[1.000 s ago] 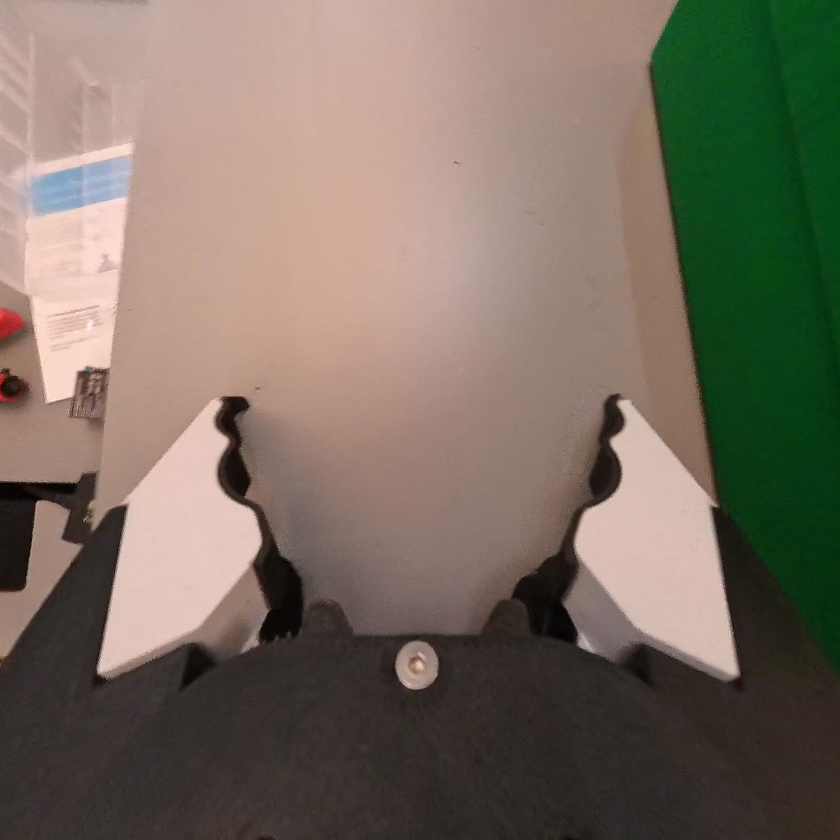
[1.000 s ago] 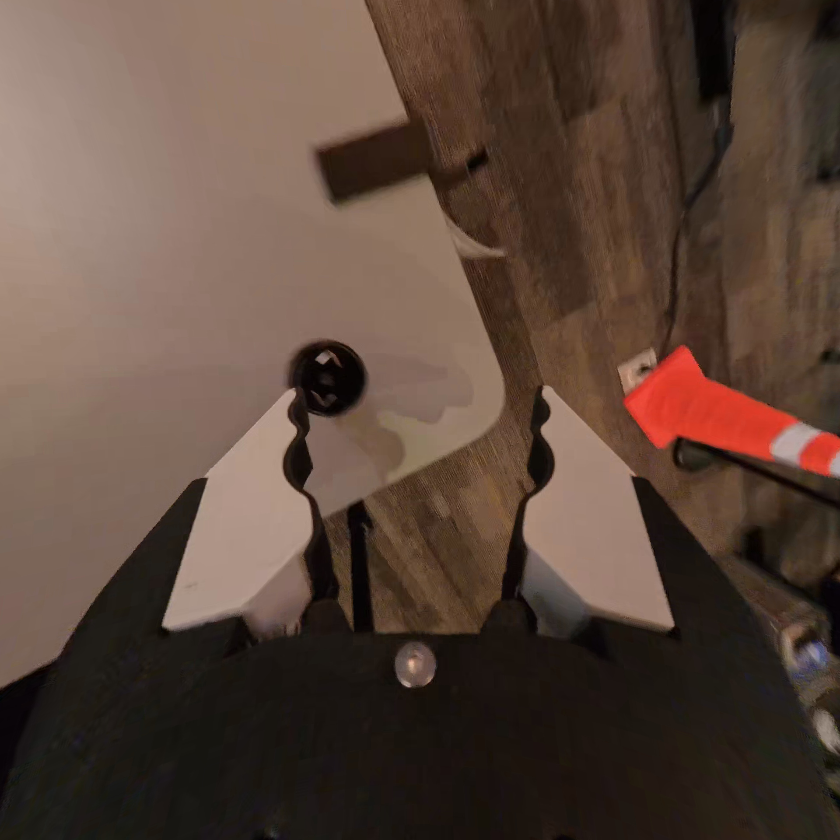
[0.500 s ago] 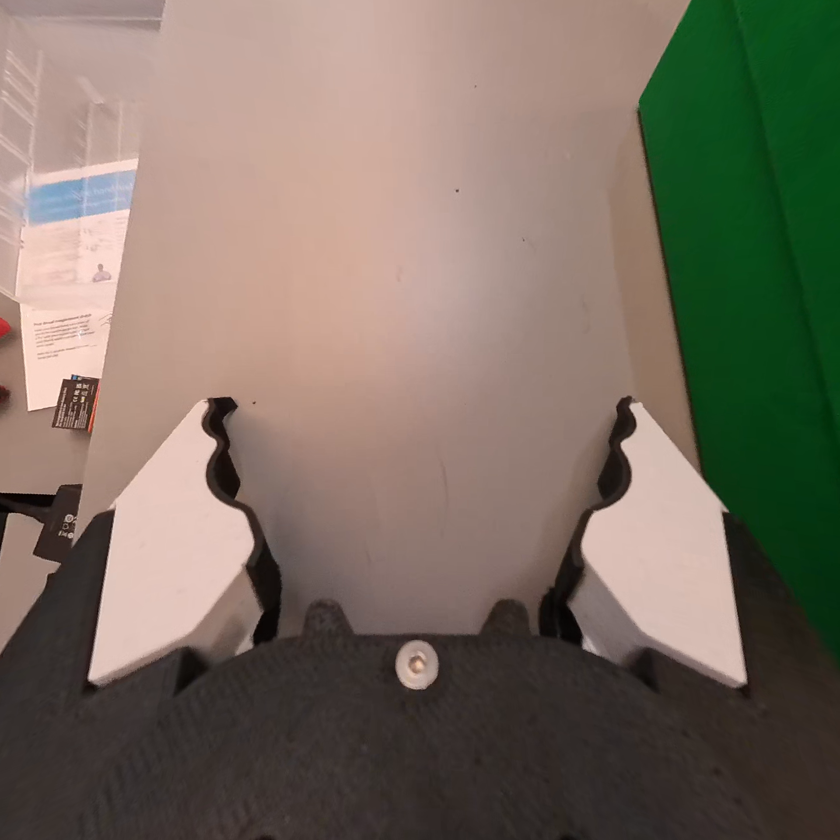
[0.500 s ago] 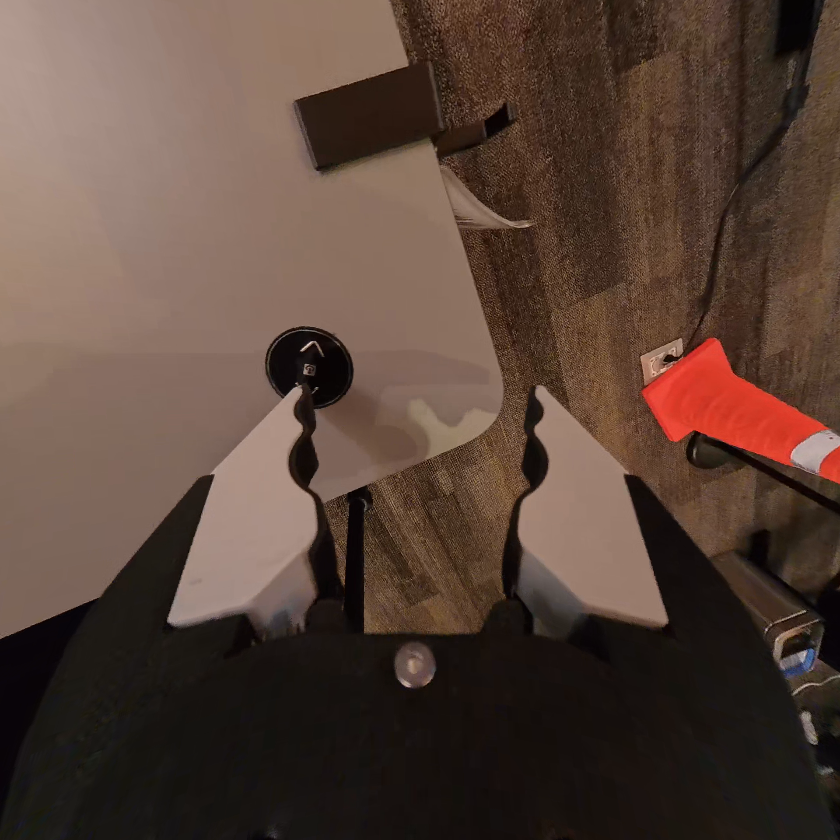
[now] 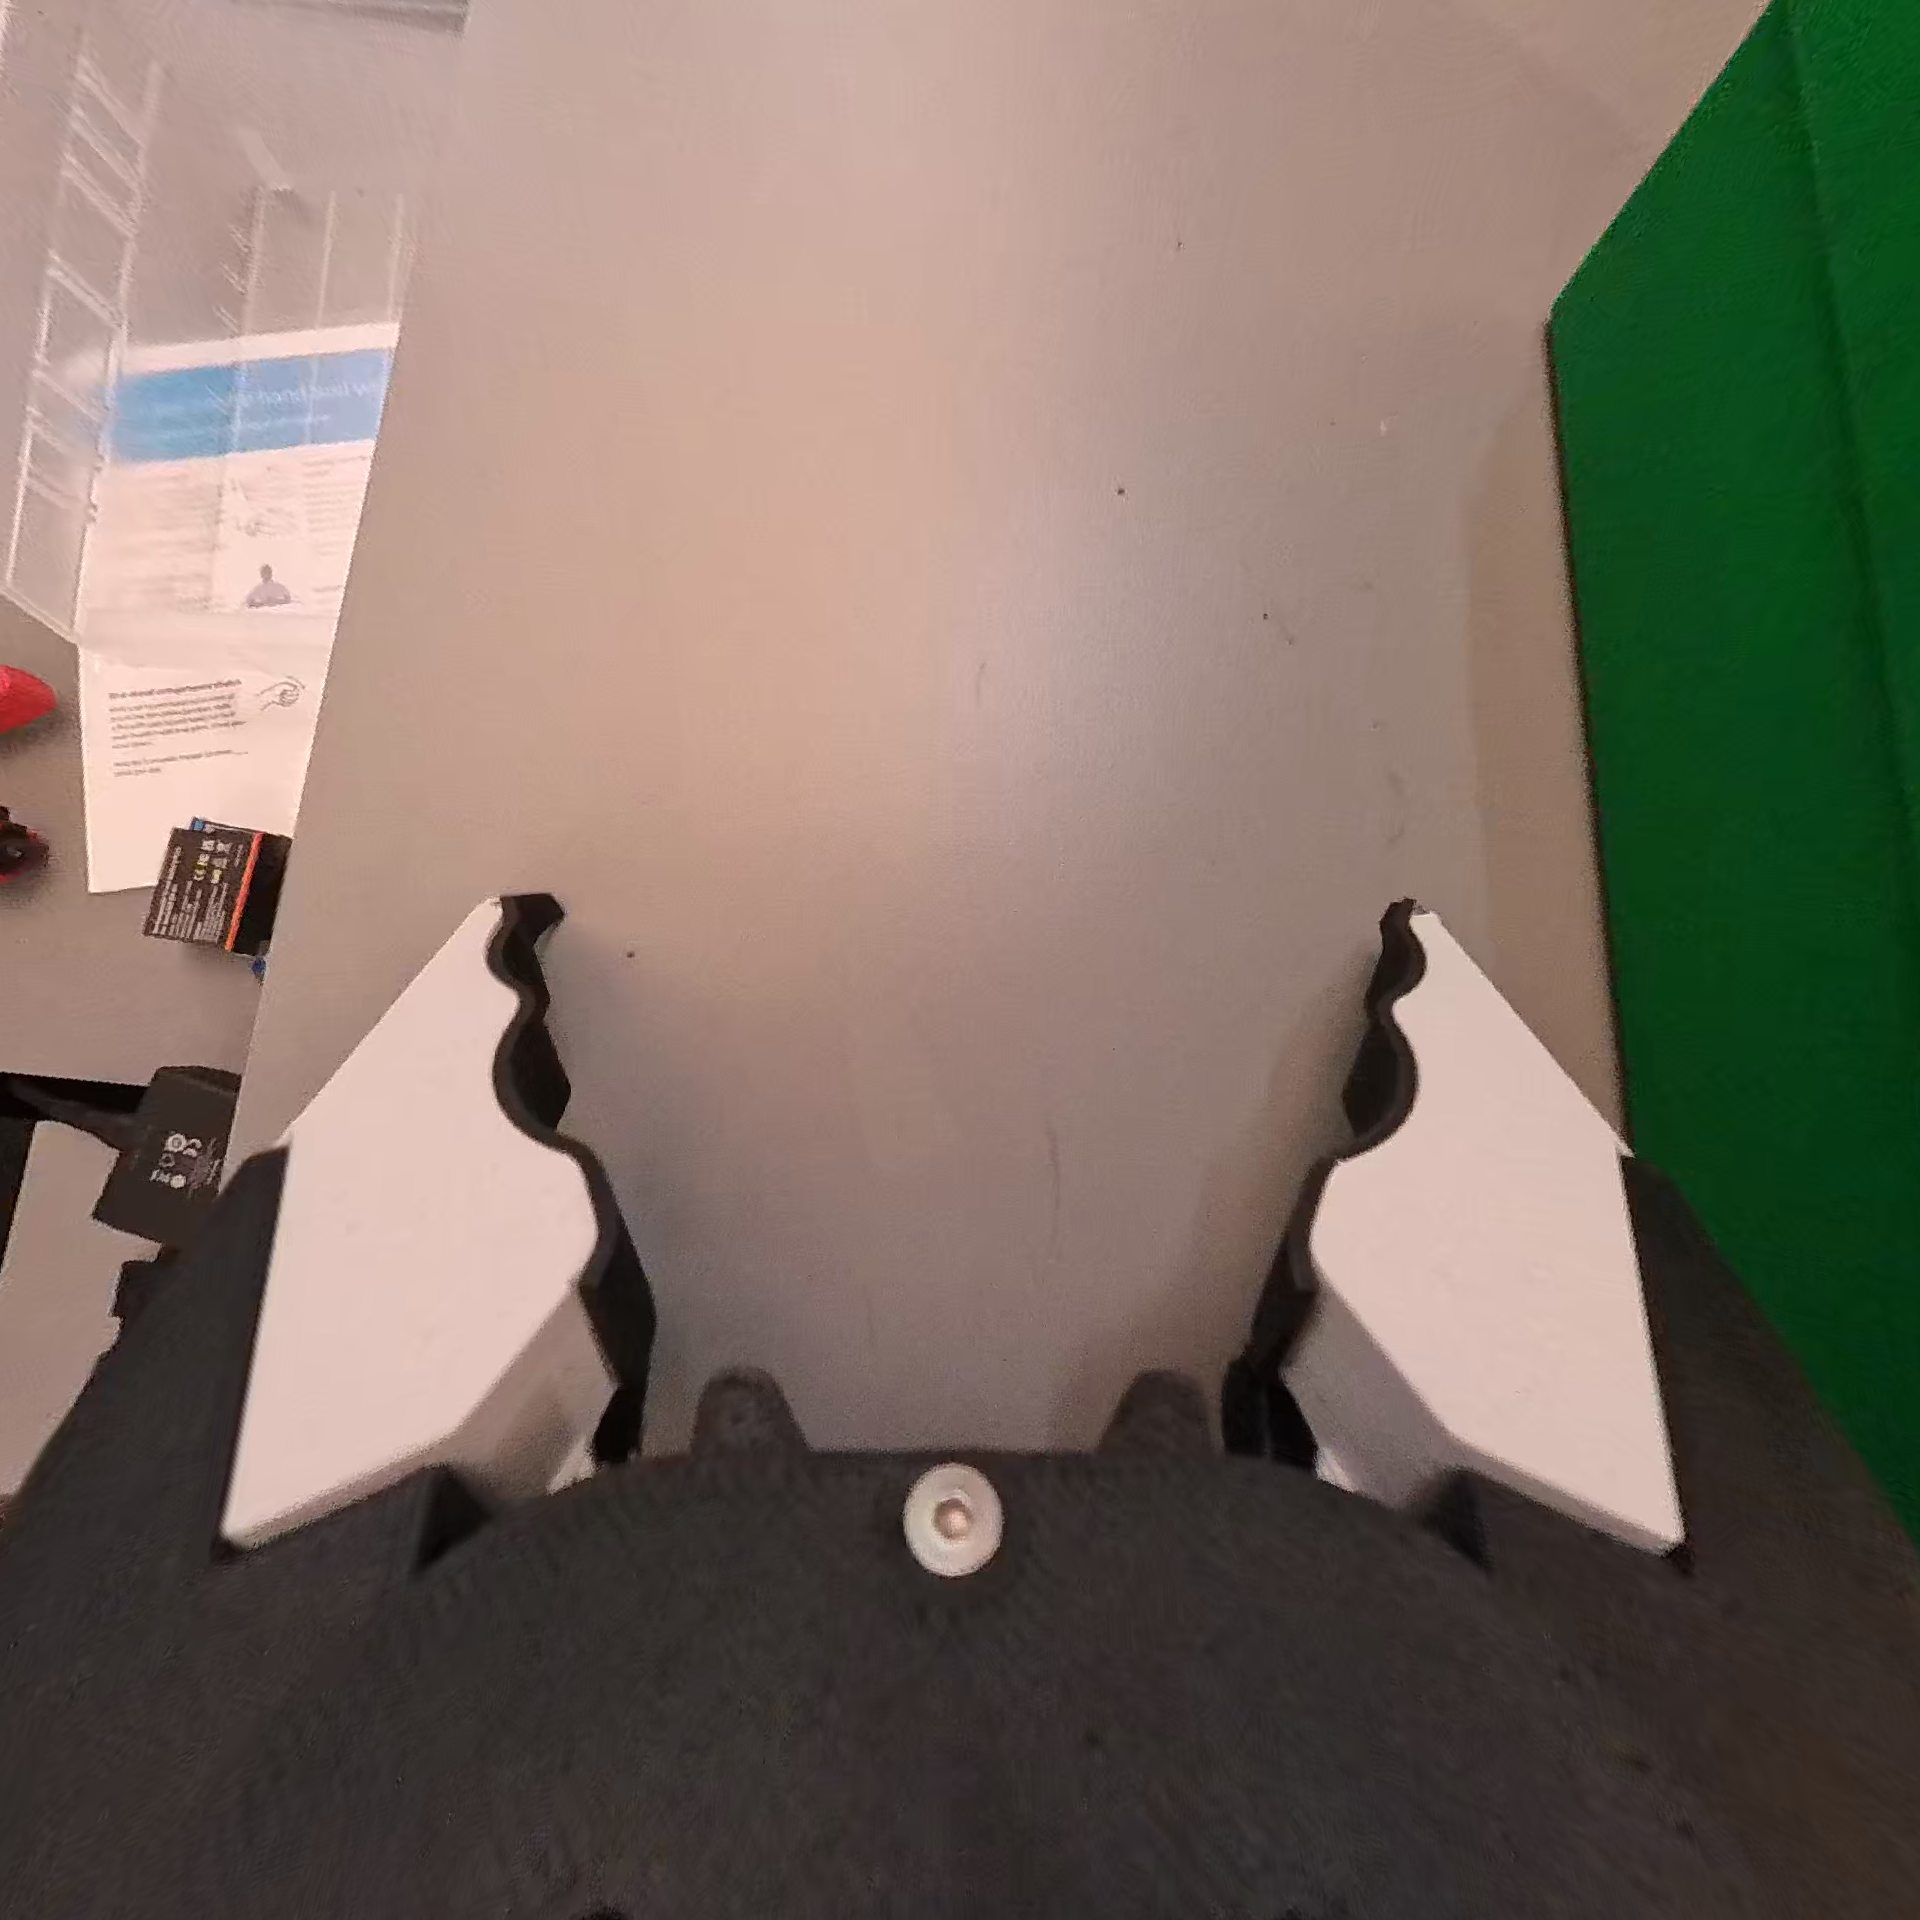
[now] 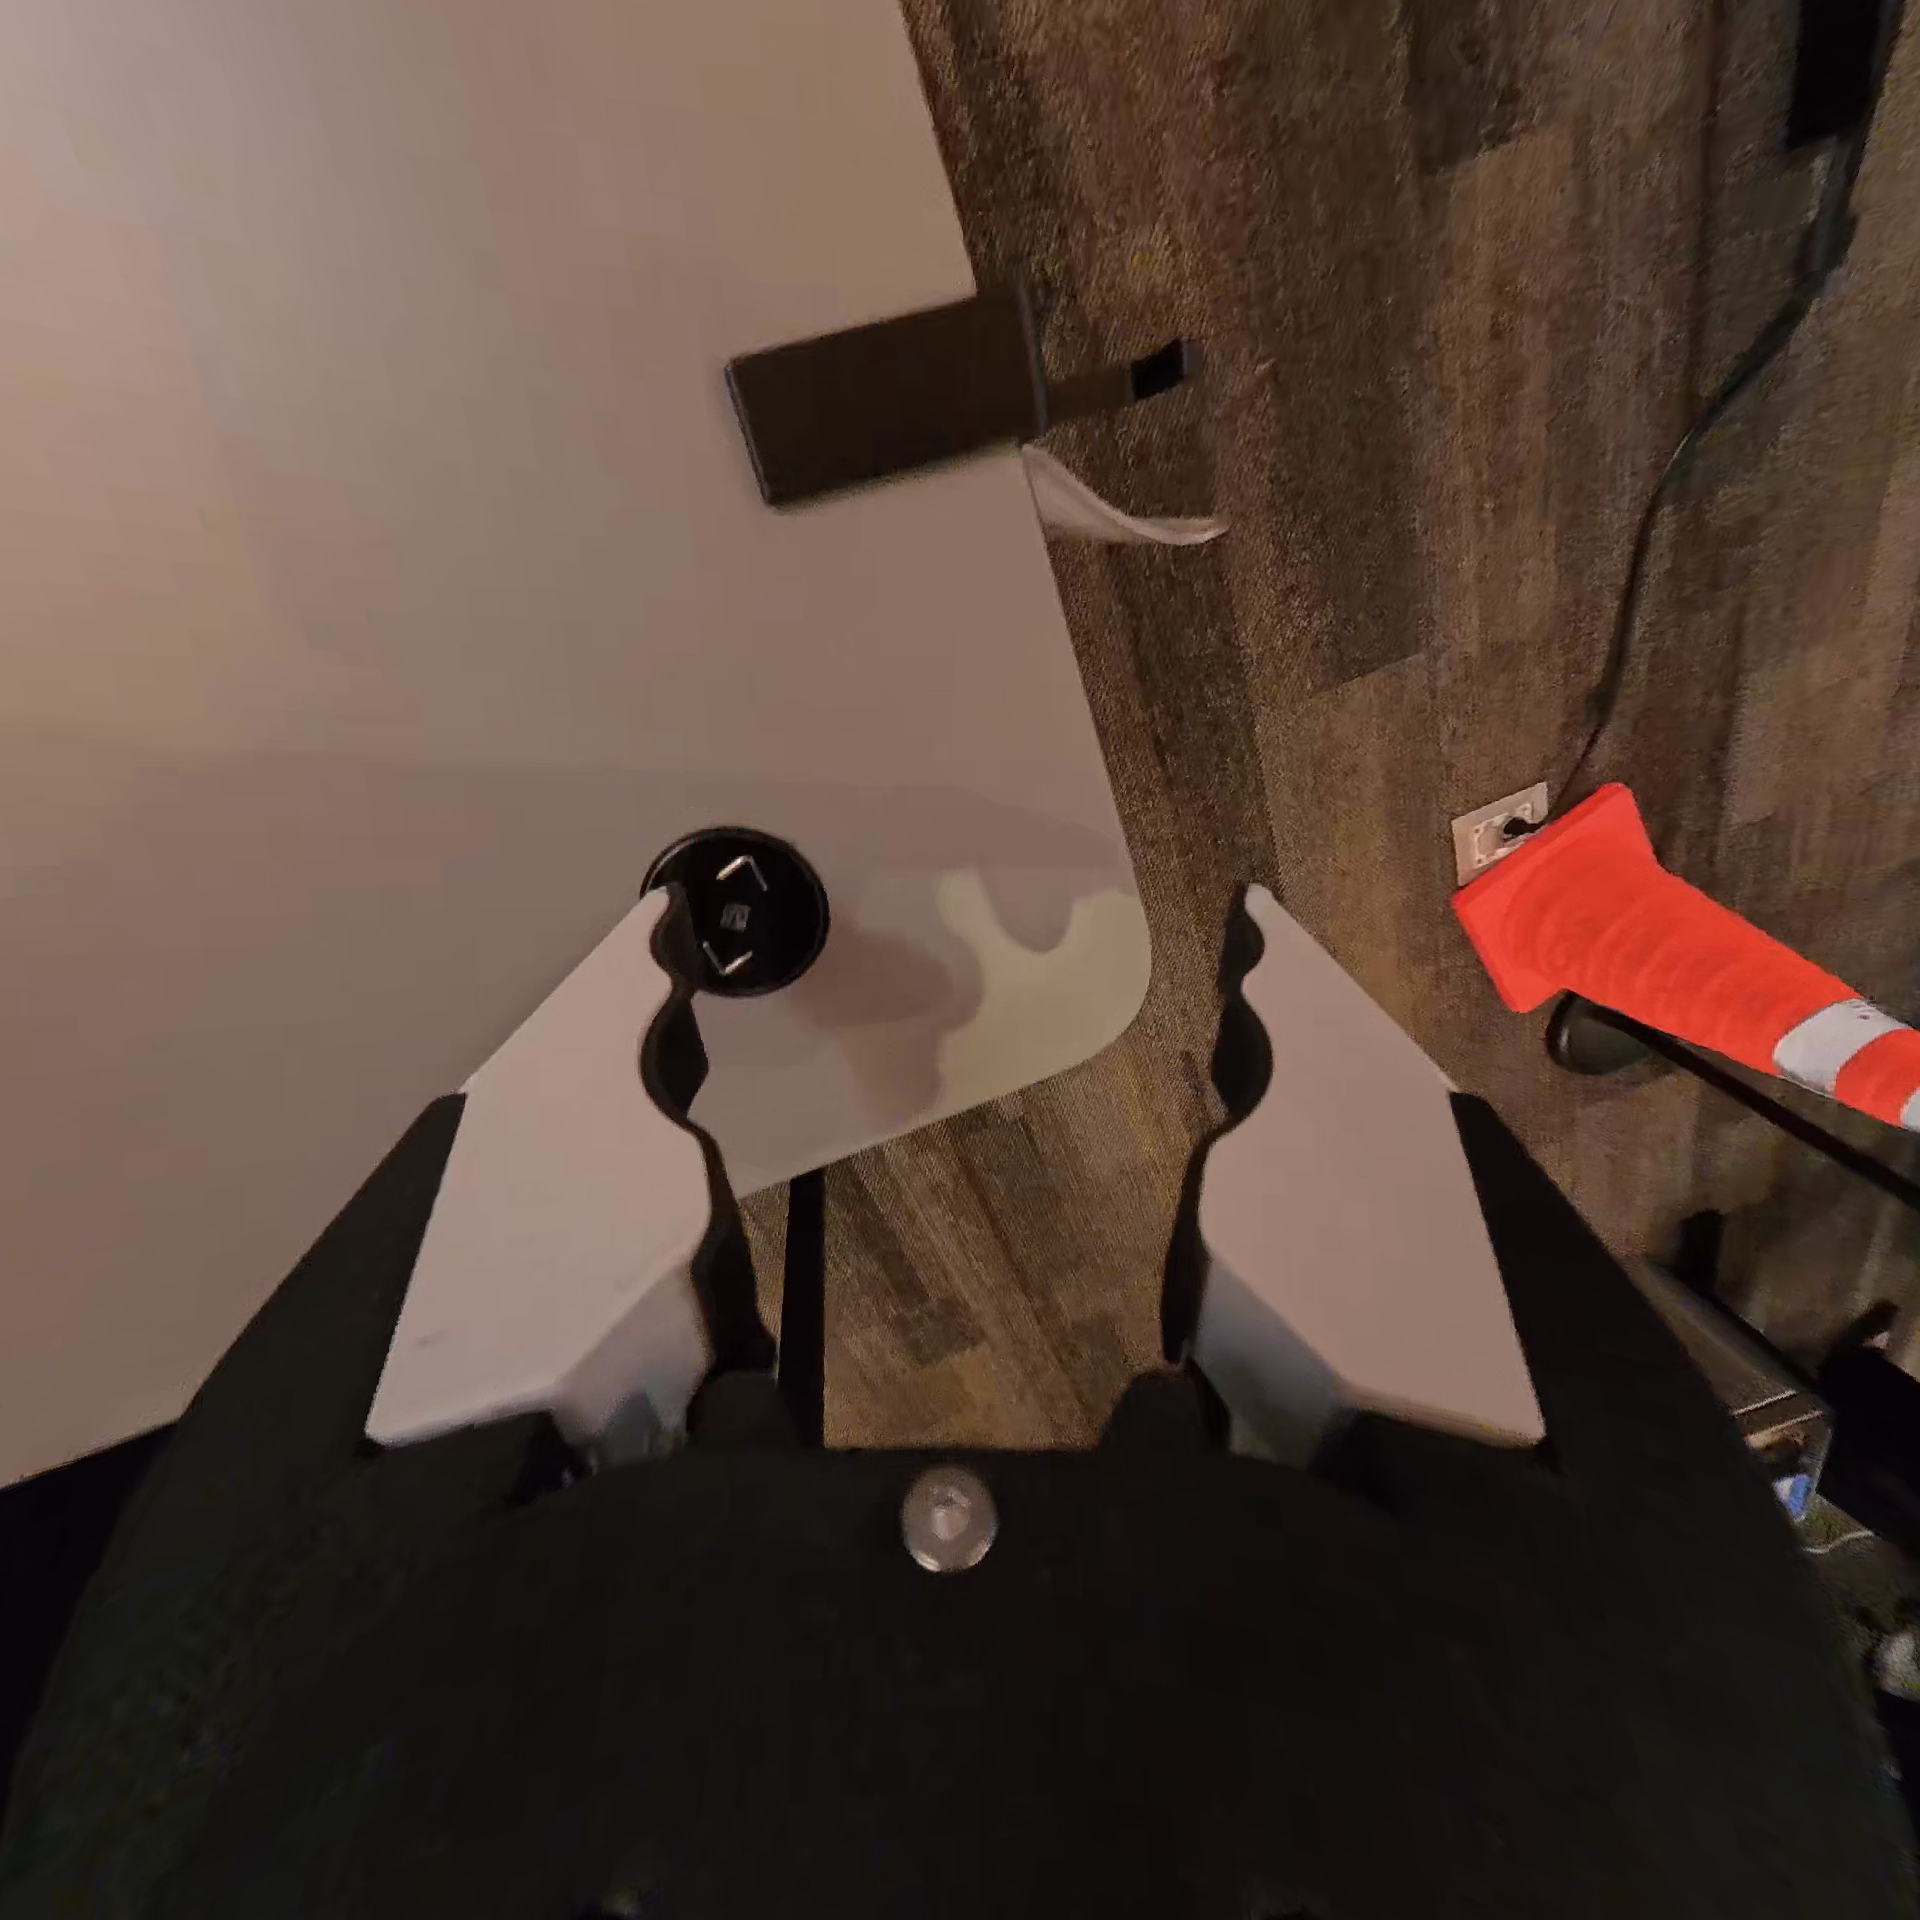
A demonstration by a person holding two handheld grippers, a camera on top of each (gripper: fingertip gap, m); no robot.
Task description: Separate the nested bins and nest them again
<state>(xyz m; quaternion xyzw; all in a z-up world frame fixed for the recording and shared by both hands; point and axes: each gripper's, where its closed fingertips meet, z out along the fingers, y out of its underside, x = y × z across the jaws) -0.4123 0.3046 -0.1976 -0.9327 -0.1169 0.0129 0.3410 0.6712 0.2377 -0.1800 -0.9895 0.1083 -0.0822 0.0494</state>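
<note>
No bin shows clearly in either view. In the left wrist view a tall green surface (image 5: 1766, 727) fills the right edge; I cannot tell whether it is a bin's wall. My left gripper (image 5: 961, 909) is open wide and empty above the bare grey table (image 5: 935, 520), just left of the green surface. My right gripper (image 6: 956, 899) is open and empty, hanging over the table's rounded corner (image 6: 1039, 1018). Its left fingertip lies in front of a black round disc (image 6: 758, 925) set in the tabletop.
Left view: a printed sheet (image 5: 229, 623), a small black box (image 5: 213, 894), a clear plastic holder (image 5: 104, 260) and a red item (image 5: 21, 696) lie at the left. Right view: a black flat bar (image 6: 894, 405) on the table edge, carpet floor (image 6: 1351, 520), an orange cone (image 6: 1662, 966), a cable (image 6: 1662, 468).
Both views have shifted a little; the right view's motion blur is gone. Both grippers stay open and empty.
</note>
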